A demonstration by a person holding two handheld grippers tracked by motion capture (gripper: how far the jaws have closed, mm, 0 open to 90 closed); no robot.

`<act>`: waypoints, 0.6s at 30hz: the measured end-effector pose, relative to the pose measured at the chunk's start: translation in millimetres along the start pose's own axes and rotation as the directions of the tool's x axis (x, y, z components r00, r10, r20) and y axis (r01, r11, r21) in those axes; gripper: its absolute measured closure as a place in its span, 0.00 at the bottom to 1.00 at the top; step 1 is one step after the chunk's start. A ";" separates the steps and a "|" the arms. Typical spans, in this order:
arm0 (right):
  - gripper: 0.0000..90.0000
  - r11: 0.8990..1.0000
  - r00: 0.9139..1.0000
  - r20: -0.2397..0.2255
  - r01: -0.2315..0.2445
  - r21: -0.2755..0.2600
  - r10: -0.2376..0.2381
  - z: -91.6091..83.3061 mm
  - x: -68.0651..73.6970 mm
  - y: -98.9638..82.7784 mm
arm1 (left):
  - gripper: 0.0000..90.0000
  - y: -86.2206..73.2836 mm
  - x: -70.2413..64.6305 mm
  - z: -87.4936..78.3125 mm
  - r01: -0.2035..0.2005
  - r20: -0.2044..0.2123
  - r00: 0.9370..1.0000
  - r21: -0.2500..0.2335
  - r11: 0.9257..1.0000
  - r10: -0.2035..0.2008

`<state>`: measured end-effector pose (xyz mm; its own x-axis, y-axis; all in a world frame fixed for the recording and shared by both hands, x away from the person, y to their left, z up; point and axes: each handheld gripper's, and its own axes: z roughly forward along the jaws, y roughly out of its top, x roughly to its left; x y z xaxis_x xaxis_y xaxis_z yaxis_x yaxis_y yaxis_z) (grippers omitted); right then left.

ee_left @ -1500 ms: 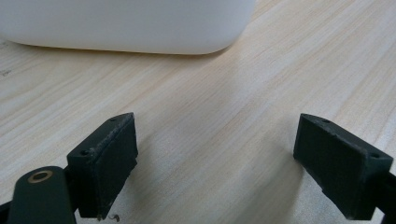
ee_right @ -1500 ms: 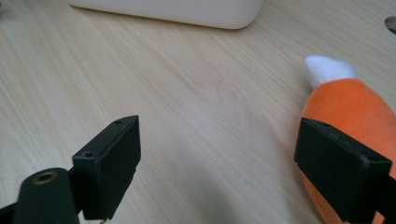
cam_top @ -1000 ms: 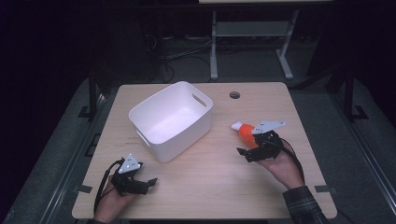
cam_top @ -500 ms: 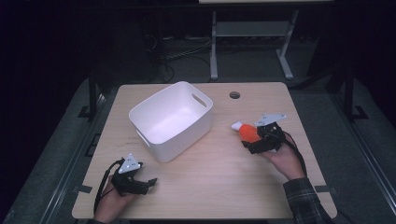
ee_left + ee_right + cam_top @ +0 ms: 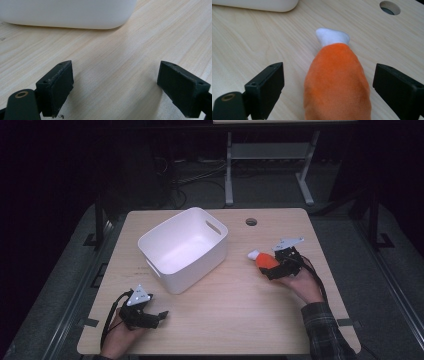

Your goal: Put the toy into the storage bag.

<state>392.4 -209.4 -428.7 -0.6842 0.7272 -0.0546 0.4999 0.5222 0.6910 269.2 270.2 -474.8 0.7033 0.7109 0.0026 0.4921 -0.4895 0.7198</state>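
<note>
The wooden surface [image 5: 225, 310] carries a white bin [image 5: 183, 248], taken here as the landmark, which stands on it and appears empty as far as its interior can be seen from the high view. To the right of the bin, well apart from its wall, an orange plush toy with a white tip [image 5: 262, 259] lies flat on the wood, its white end turned toward the bin. The work is judged to be at an early stage — nothing has yet been placed in the bin, and the toy has not been lifted. The right gripper [image 5: 329, 95] is brought up at the toy's far end from the bin; its fingers [image 5: 265, 87] are spread wide to either side of the orange body and no contact with it can be made out. The grasp is therefore not yet made. What is left, by this reading, is the closing on the toy, the lift, the carry across to the bin and the release inside. The left gripper [image 5: 142, 315] is held low at the near edge of the surface, in front of the bin — its fingers [image 5: 56, 85] are parted over bare wood and hold nothing.
</note>
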 end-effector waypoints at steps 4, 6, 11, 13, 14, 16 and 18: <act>0.10 1.000 1.000 -0.014 -0.023 0.014 0.024 6.9 -5.8 -2.7 | 0.14 0.0 0.0 0.0 0.000 0.000 1.000 0.000 1.000 0.000; 0.10 0.999 0.999 -0.015 -0.028 0.023 0.029 9.2 -8.0 -5.0 | 0.14 0.0 0.0 0.0 0.000 0.000 1.000 0.000 1.000 0.000; 0.10 0.998 0.998 -0.023 -0.051 0.035 0.051 16.1 -14.0 -13.4 | 0.14 -0.3 -0.2 -0.3 -0.001 0.000 1.000 0.001 1.000 0.001; 0.10 0.997 0.998 -0.030 -0.060 0.046 0.062 18.9 -15.4 -16.5 | 0.14 -0.2 -0.2 -0.3 -0.001 0.000 1.000 0.001 1.000 0.001; 0.10 0.997 0.998 -0.030 -0.062 0.049 0.064 20.1 -15.9 -17.5 | 0.14 -0.2 -0.2 -0.3 -0.001 0.000 1.000 0.001 1.000 0.001; 0.11 0.996 0.997 -0.035 -0.070 0.060 0.072 23.3 -16.7 -20.1 | 0.14 -0.3 -0.2 -0.3 -0.001 0.000 1.000 0.001 1.000 0.001; 0.11 0.995 0.996 -0.040 -0.079 0.067 0.082 25.2 -17.2 -21.7 | 0.14 -0.3 -0.2 -0.3 -0.001 0.000 1.000 0.001 1.000 0.001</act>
<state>406.7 -222.1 -460.9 -0.6616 0.7493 0.0310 0.5870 0.4917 0.6432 268.8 270.3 -474.8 0.7041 0.7101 0.0030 0.4918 -0.4907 0.7193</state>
